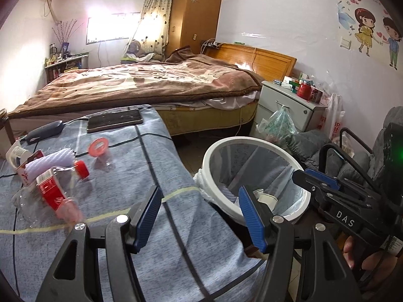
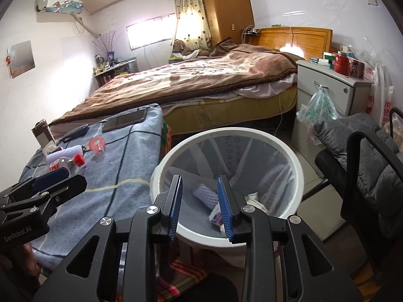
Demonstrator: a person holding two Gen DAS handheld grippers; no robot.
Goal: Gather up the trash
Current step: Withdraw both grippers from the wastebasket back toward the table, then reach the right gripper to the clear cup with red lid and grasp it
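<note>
A white-rimmed trash bin [image 1: 241, 141] with a grey liner stands on the floor beside the blue cloth-covered table [image 1: 151, 176]. My left gripper [image 1: 200, 216] hangs open and empty over the table's edge, next to the bin. Open as well, my right gripper [image 2: 200, 206] is over the bin [image 2: 226, 132] with nothing between its pads; white wrappers [image 2: 204, 193] lie at the bottom. On the table's left lie a crushed clear bottle [image 1: 50, 188] with red label and cap, a lilac ridged roll [image 1: 50, 162] and a pink-rimmed clear cup [image 1: 99, 148].
A phone [image 1: 114, 120] and a dark corded device [image 1: 45, 129] lie at the table's far end. Behind are a bed [image 1: 151, 83], a nightstand [image 1: 289, 100] with a hanging bag, and a black chair with a grey cushion [image 2: 352, 146] right of the bin.
</note>
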